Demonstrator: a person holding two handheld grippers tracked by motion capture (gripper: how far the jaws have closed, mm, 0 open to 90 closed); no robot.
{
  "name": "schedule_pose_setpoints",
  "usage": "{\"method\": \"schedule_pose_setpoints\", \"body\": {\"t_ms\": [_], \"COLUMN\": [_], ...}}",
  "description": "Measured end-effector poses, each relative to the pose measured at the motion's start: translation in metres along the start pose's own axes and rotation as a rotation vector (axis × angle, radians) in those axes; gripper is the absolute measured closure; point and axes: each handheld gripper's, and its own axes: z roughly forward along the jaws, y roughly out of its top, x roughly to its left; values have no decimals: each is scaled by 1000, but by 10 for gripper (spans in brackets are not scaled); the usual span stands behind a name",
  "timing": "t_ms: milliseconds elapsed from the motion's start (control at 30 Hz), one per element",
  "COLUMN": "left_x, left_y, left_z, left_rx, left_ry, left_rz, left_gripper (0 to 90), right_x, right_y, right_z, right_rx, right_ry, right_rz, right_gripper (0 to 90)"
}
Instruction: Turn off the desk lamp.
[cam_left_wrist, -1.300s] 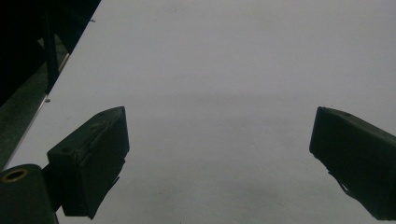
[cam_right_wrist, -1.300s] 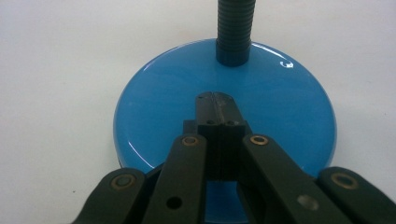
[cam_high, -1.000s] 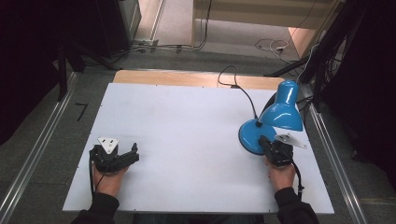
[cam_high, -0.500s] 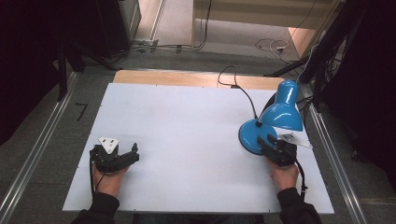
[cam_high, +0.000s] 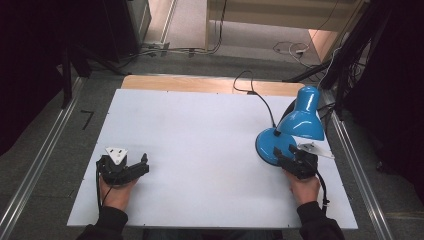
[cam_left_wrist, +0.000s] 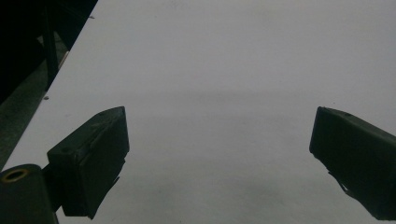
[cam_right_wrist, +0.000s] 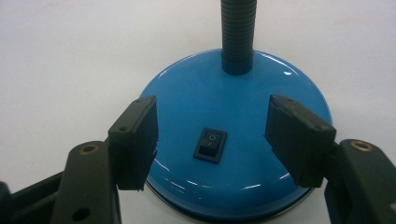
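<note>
A blue desk lamp (cam_high: 295, 127) stands at the right of the white table (cam_high: 200, 135), its shade bent over its round base (cam_right_wrist: 233, 140). A black rocker switch (cam_right_wrist: 210, 144) sits on the base in front of the ribbed neck (cam_right_wrist: 238, 32). My right gripper (cam_right_wrist: 210, 135) is open over the near part of the base, one jaw on each side of the switch, touching nothing that I can see. In the high view the right gripper (cam_high: 292, 161) sits at the base's near edge. My left gripper (cam_high: 131, 170) rests open at the front left; the left gripper (cam_left_wrist: 219, 149) has only bare table between its jaws.
The lamp's black cable (cam_high: 257, 95) runs from the base to the table's far edge, where a wooden strip (cam_high: 200, 84) shows. Metal rails (cam_high: 45, 150) line both sides of the table. Dark floor with cables lies beyond.
My right gripper has drawn back a little toward the front edge, away from the lamp's shade, and stays over the base. The left gripper has not moved.
</note>
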Motion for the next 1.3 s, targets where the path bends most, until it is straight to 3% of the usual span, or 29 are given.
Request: {"method": "schedule_pose_setpoints", "body": {"t_ms": [433,1000,1300], "left_x": [0,1,1], "left_y": [1,1,1], "left_z": [0,-1,-1], "left_rx": [-1,-5,-4], "left_ry": [1,1,0], "left_rz": [4,-4,-3], "left_gripper": [56,56,56], "right_x": [-2,-4,-5], "right_y": [-1,-2,-3], "right_z": [-6,-17,-22], "right_rx": [12,17,16], "right_ry": [-7,8,10], "right_rz": [-13,15,7], "right_gripper": [302,260,260]}}
